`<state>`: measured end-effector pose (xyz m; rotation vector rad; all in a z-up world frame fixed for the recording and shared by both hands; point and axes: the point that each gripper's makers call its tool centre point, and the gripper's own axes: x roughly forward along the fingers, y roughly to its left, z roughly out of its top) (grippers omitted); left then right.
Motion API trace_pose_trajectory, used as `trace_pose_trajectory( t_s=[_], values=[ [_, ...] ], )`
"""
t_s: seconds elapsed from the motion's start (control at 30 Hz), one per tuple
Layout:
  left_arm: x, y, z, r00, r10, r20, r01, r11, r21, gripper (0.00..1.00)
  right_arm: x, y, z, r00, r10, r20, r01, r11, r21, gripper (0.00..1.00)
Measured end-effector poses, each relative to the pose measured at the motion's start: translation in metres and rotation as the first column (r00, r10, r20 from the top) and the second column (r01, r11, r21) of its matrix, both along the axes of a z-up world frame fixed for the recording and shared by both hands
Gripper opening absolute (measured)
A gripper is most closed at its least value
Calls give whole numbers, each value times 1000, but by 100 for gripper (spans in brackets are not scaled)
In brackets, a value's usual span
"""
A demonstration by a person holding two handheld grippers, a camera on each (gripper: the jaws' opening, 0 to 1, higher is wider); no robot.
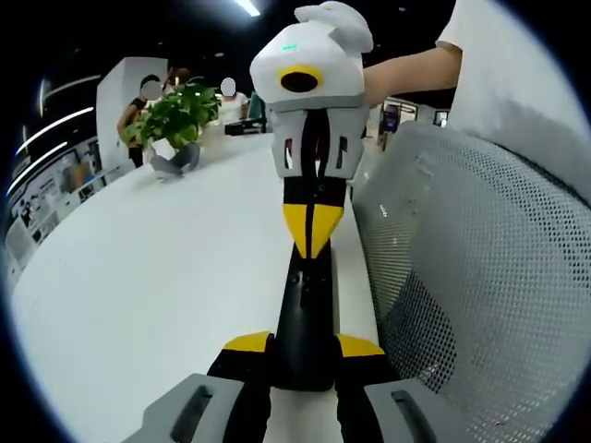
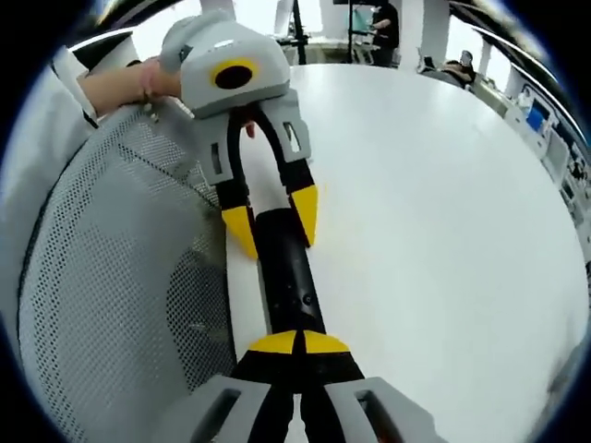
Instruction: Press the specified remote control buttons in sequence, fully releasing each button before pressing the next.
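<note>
Left gripper view: own left gripper [image 1: 305, 355] rising from the near edge, yellow-tipped jaws spread and clamped on the near end of a black remote control [image 1: 305, 318] lying lengthwise near the right edge of a white table [image 1: 148, 286]; opposite, the right gripper [image 1: 312, 235] reaching in from the far side, yellow tips drawn together to a point touching the far end of the remote; a bare forearm [image 1: 406, 72] behind that gripper's white housing; just right of the remote, a grey mesh chair back [image 1: 480, 277] crowding the table edge and hiding what lies beyond; far left on the table, a potted green plant [image 1: 174, 125]; people standing further off behind it. Right gripper view: own right gripper [image 2: 297, 346] rising from the near edge, jaws pinched together, yellow tips meeting on the near end of the remote control [image 2: 288, 272]; beyond, the left gripper [image 2: 272, 221] with jaws apart, one yellow tip on each side of the remote's far end, gripping it; a hand [image 2: 120, 88] on that gripper's grey housing; chair mesh [image 2: 120, 277] taking up the left side, pressed close beside the remote; bare white table [image 2: 443, 231] spreading right and far; a person standing in the far background.
</note>
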<state>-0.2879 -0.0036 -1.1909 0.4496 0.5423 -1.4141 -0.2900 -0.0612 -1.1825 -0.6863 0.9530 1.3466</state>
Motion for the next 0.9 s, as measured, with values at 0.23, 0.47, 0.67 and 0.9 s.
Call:
trace_pose_trajectory(
  t_s=[0.23,0.47,0.67,0.9],
  values=[
    [0,0,1,1000,5,-5,-5,1000,-1,25,0,-7,1,1000,6,12,-6,1000,-17,0],
    [0,0,0,1000,4,-2,-4,1000,-1,25,-1,-4,0,1000,-1,10,1,1000,-27,0],
    [0,0,0,1000,2,-2,-2,1000,-1,25,1,-5,-1,1000,-18,19,18,999,-47,0],
    [0,0,0,1000,4,-2,-4,1000,0,25,5,-5,3,954,-281,-102,295,940,170,0]
  ],
)
